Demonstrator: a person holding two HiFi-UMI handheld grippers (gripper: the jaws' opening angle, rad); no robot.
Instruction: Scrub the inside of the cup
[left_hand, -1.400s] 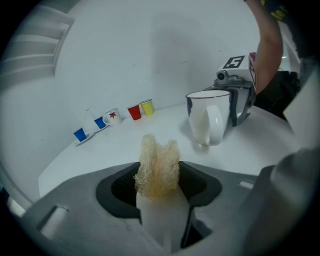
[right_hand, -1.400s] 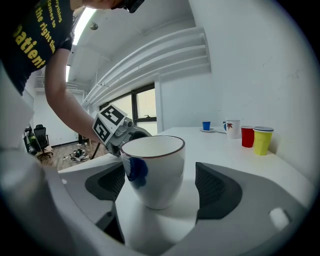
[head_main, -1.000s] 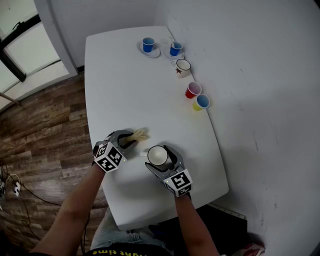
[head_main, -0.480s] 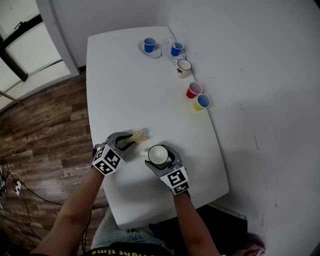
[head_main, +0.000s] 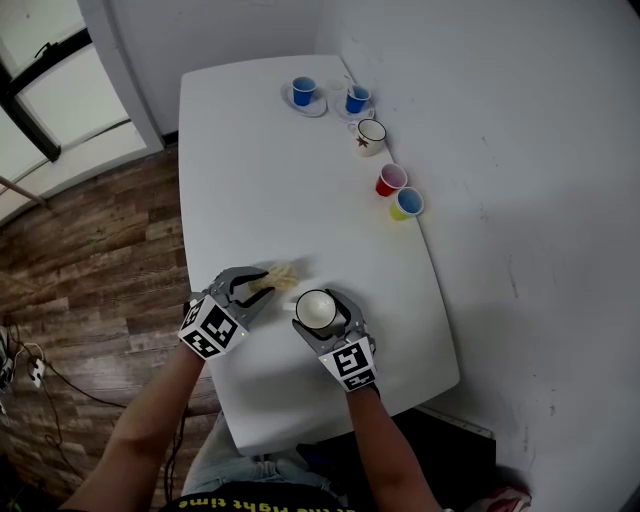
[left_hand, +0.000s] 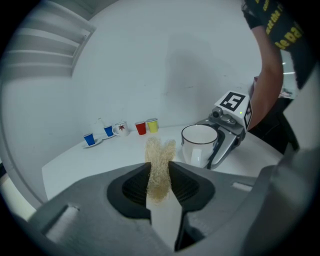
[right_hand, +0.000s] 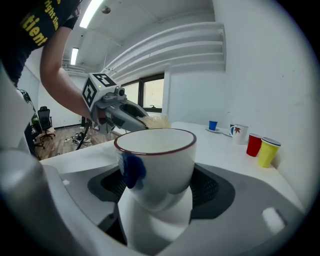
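Cup (head_main: 315, 308) stands mouth up by the table's (head_main: 250, 150) near edge. The right gripper (head_main: 322, 302) has just been closing its jaws on it, and the pads now clamp its sides, so I read the hold as set. Scrubber (head_main: 281, 275) is clenched in the left gripper (head_main: 256, 288), closer to the cup than a second ago, just beside it and not touching. Scrubbing not yet begun. Both forearms reach in over the near edge, grippers tilted forward and down.

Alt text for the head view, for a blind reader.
At a white table, the right gripper's jaws have just been closing on a white cup; beside it, the left gripper grips a straw-coloured scrubber. Five more cups stand further off.
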